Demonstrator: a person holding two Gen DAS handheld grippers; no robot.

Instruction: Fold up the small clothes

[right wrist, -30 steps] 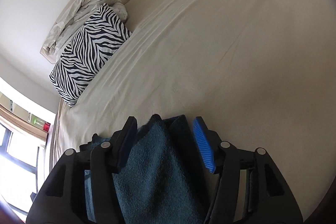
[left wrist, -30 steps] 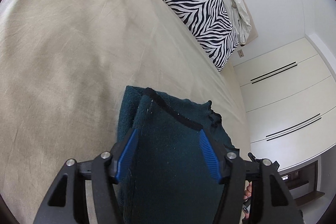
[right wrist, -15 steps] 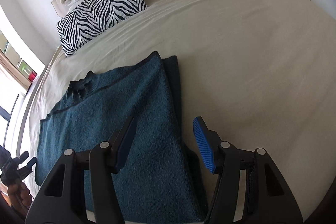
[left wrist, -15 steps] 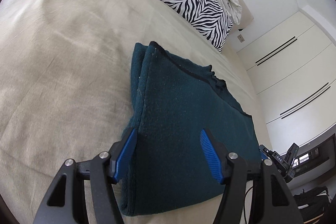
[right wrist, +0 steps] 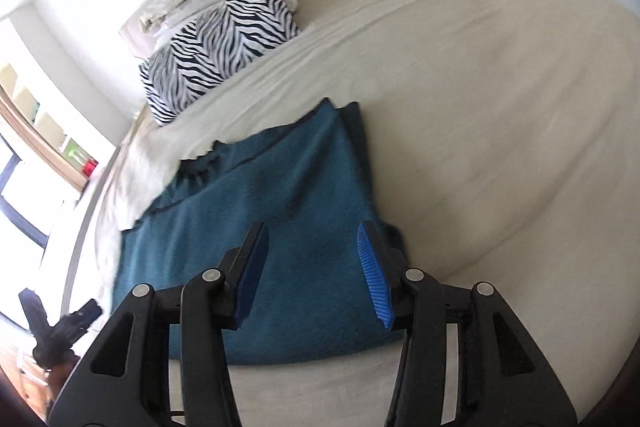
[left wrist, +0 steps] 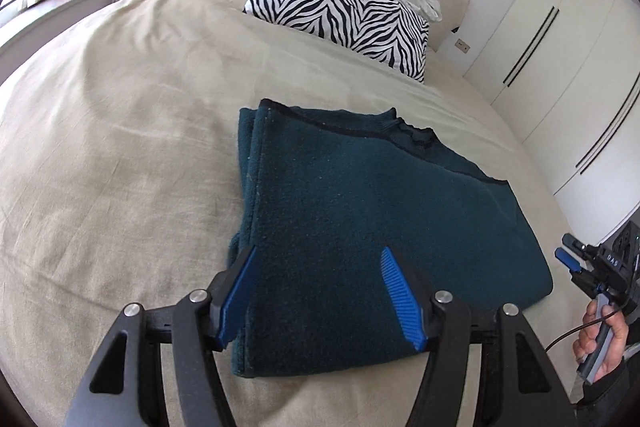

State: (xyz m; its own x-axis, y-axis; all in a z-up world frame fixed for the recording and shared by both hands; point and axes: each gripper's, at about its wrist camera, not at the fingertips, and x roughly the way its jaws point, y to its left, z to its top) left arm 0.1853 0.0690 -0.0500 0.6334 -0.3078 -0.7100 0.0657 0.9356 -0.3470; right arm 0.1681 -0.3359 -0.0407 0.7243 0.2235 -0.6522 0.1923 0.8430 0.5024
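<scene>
Teal folded garment (left wrist: 360,211), no readable label

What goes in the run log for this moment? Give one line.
left tool: open | right tool: open | dark teal fleece garment: folded, flat on beige bed sheet

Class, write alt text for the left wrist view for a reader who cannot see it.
A folded dark teal garment lies flat on a beige bed, with the open left gripper above its near edge. A zebra-print pillow rests at the headboard.
</scene>
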